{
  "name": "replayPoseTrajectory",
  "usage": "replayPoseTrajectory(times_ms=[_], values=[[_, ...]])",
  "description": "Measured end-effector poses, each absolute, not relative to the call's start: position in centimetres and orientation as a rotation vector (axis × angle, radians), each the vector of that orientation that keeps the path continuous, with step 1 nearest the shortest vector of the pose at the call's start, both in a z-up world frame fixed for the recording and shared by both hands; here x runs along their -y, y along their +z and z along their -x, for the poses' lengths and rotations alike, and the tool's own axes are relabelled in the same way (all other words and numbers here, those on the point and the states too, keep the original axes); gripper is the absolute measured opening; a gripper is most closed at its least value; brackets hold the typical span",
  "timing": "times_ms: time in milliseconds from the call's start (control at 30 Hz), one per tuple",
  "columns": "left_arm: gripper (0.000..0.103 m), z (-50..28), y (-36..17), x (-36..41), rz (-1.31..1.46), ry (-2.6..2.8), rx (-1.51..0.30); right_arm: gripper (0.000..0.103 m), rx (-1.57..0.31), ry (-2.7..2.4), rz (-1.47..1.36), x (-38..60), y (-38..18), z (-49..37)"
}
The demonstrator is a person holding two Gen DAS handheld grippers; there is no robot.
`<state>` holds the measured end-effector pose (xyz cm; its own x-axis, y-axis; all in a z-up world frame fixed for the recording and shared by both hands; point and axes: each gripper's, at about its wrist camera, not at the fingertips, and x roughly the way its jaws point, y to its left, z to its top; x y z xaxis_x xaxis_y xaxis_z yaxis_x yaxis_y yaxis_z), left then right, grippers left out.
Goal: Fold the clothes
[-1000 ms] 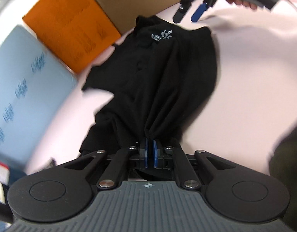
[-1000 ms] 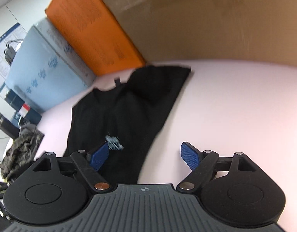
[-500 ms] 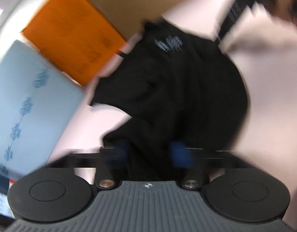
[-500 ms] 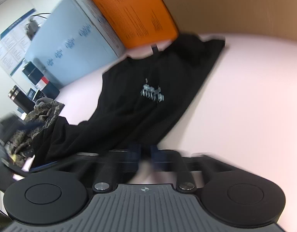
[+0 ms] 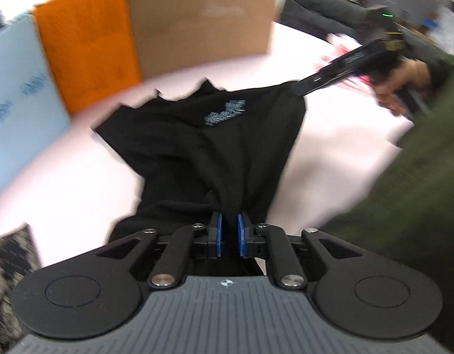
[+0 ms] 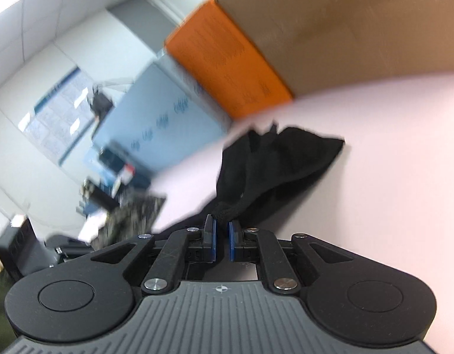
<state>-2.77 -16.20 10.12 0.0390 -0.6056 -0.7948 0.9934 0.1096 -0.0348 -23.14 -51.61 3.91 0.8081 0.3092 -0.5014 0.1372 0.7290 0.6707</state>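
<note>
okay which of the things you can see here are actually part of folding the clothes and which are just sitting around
In the job: black shirt, pinched by the left gripper and the right gripper.

Just lying about: orange box, cardboard box, light blue box, patterned garment.

- An office: tiled ceiling [image 6: 50, 8] with light panels.
- Poster [image 6: 54, 112] on a white wall.
- Boxes [image 5: 88, 44] line a pink table [image 5: 345, 147].
- Cluttered desks [image 6: 109, 177] behind.

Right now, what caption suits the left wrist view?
Both grippers pinch a black shirt above the pink table.
</note>
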Motion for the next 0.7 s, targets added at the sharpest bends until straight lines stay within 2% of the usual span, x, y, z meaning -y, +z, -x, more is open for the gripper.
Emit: replayPoseTrajectory(times_ms=[33, 100, 133, 167, 233, 300, 367, 500, 700], values=[[0.022, 3.2, 10.3, 15.8, -0.682, -1.389, -0.765, 0.010, -0.706, 0.118, -0.749, 51.4, 3.4, 23.4], [0.032, 3.2, 10.9, 15.4, -0.743, -1.403, -0.739, 0.031, -0.798, 0.047, -0.669, 51.1, 2.7, 24.0], [0.040, 2.8, 11.5, 15.4, -0.759, -1.400, -0.718, 0.033, -0.835, 0.011, -0.637, 51.1, 2.3, 24.4], [0.043, 2.2, 12.2, 15.7, -0.770, -1.393, -0.685, 0.033, -0.832, -0.024, -0.644, 51.7, 2.1, 24.6], [0.058, 0.4, 13.9, 17.2, -0.780, -1.352, -0.583, 0.033, -0.786, -0.072, -0.632, 53.1, 2.5, 24.2], [0.064, -2.4, 14.7, 20.1, -0.765, -1.268, -0.488, 0.034, -0.737, -0.103, -0.594, 54.5, 3.1, 23.2], [0.064, -5.2, 13.9, 24.5, -0.727, -1.149, -0.466, 0.036, -0.707, -0.103, -0.490, 56.0, 3.6, 20.4], [0.061, -10.2, 7.6, 33.6, -0.678, -0.964, -0.560, 0.036, -0.682, -0.118, -0.363, 59.9, 1.9, 14.7], [0.062, -13.9, 0.0, 39.6, -0.667, -0.904, -0.623, 0.036, -0.746, -0.058, -0.331, 61.9, -1.8, 9.5]])
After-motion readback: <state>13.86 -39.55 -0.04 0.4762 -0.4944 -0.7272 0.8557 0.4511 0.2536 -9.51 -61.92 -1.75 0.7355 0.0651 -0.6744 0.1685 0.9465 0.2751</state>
